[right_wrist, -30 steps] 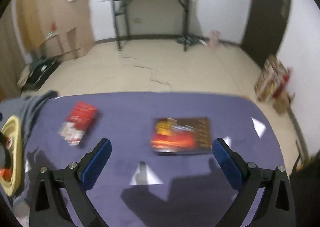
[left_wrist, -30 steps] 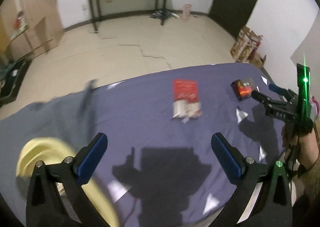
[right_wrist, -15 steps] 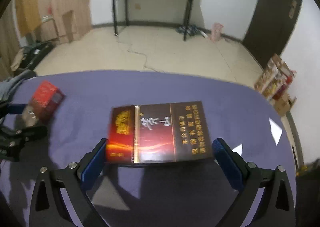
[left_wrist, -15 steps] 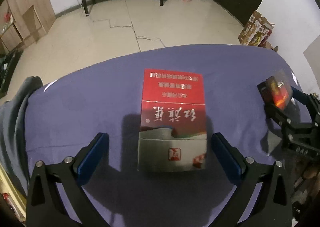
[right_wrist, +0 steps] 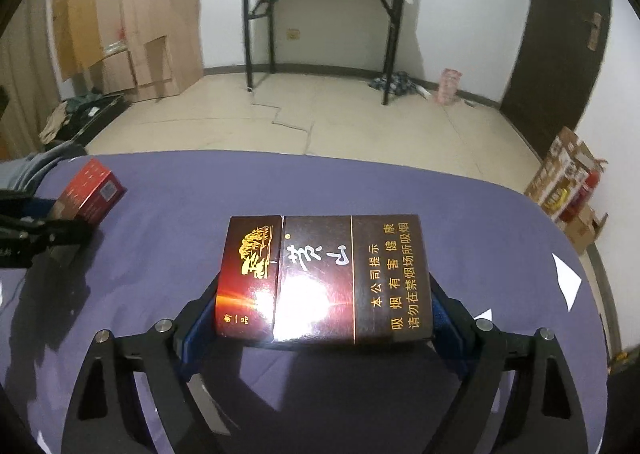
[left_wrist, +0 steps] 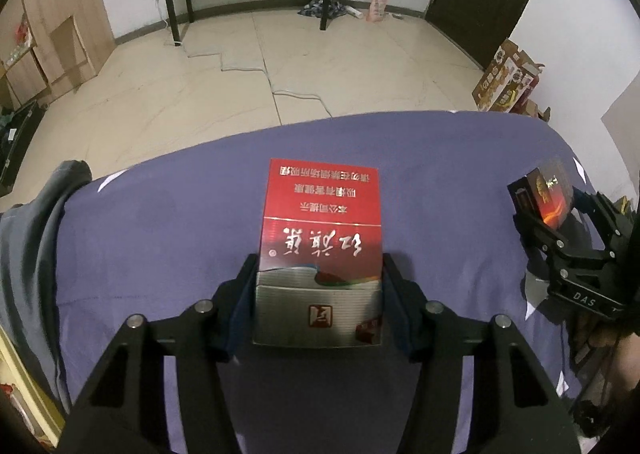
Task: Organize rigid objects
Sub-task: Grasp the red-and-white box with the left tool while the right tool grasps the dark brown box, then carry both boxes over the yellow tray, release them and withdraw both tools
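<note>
We judge ourselves at the grasping step, with both packs taken and neither yet carried anywhere. Our left gripper is clamped on the red cigarette pack, its blue pads pressing the two long sides near the silver lid end; the pack lies flat on the purple cloth, pointing toward twelve o'clock from the wrist. Our right gripper is closed on the dark brown cigarette pack, which sits crosswise between the jaws, held by its short ends, near the middle of the cloth in the right wrist view. In the left view that same pack shows at three o'clock; in the right view the red one shows at nine o'clock, so the two are well apart. The next move, as we see it, calls for lifting both cleanly and bringing them side by side, edges squared. Both are rigid cardboard boxes with sharp corners and glossy film that throws a glare, so they may slip if the squeeze loosens. The cloth is soft and matte, with a grey garment at its left edge.
</note>
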Demonstrator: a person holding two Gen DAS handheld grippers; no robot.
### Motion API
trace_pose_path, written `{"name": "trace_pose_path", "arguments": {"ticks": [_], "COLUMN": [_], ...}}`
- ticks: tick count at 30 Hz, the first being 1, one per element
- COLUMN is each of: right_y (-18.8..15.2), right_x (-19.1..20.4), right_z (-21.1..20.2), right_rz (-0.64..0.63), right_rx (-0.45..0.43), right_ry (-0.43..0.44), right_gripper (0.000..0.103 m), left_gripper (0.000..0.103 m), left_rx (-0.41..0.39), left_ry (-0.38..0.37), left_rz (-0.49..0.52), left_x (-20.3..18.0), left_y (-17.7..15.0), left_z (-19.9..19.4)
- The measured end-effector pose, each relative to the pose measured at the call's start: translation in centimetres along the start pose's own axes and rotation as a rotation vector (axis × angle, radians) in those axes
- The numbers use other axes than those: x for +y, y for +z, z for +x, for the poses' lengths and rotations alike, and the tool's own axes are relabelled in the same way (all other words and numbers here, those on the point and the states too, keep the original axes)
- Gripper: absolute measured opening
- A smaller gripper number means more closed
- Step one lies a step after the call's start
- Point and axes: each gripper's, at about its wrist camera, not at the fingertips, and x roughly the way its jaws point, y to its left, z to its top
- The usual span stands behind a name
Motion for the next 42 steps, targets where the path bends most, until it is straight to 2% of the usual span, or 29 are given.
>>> {"name": "trace_pose_path", "arguments": {"ticks": [4,7,9,13,15,17,20,22,24,27,29,32,35,39,41,42], "right_y": [-1.6,-1.9,-1.8,-0.4,0.1,0.5,0.9,0.9,0.7,1.1,1.1,0.4,-0.5,0.1,0.1,0.1], "right_x": [0.2,1.1,2.6,9.1,13.7,17.4,23.7,27.5,31.0,34.5,36.4,38.4,39.6,41.8,42.5,42.4], "right_z": [-1.3,-3.8,-6.2,-11.2,-13.4,-14.5,-15.5,-15.1,-13.8,-12.4,-11.4,-9.3,-7.8,-6.3,-5.6,-5.3], "right_rz": [-0.049,-0.112,-0.166,-0.281,-0.352,-0.406,-0.478,-0.516,-0.546,-0.566,-0.574,-0.596,-0.619,-0.629,-0.653,-0.659], "right_rx": [-0.027,-0.058,-0.102,-0.155,-0.16,-0.151,-0.123,-0.076,-0.001,0.054,0.09,0.129,0.144,0.168,0.188,0.201], "right_ry": [0.019,0.049,0.096,0.292,0.399,0.47,0.563,0.601,0.602,0.619,0.63,0.588,0.579,0.574,0.571,0.574], "right_gripper": [0.089,0.089,0.089,0.089,0.089,0.089,0.089,0.089,0.089,0.089,0.089,0.089,0.089,0.089,0.09,0.092], "left_gripper": [0.058,0.058,0.058,0.058,0.058,0.058,0.058,0.058,0.058,0.058,0.058,0.058,0.059,0.059,0.062,0.073], "left_rx": [-0.037,-0.094,-0.135,-0.187,-0.193,-0.186,-0.141,-0.108,-0.065,-0.051,-0.033,0.0,-0.014,-0.018,-0.028,-0.033], "left_ry": [-0.019,-0.035,-0.019,0.046,0.127,0.213,0.263,0.286,0.294,0.244,0.227,0.234,0.211,0.197,0.182,0.189], "left_rz": [-0.013,-0.017,-0.028,-0.133,-0.198,-0.255,-0.333,-0.366,-0.416,-0.453,-0.425,-0.407,-0.404,-0.401,-0.379,-0.372], "left_x": [0.2,1.1,3.0,10.0,14.7,18.7,23.1,25.1,27.0,27.7,27.5,27.7,28.1,28.1,27.9,28.0], "left_y": [-0.4,-1.0,-1.7,-4.4,-6.8,-9.5,-14.3,-16.9,-19.2,-21.3,-21.5,-21.5,-21.2,-21.1,-21.6,-21.8], "left_z": [-2.5,-7.0,-11.2,-19.0,-22.8,-25.4,-27.5,-27.6,-26.7,-25.1,-23.8,-21.9,-20.9,-19.9,-20.0,-20.1]}}
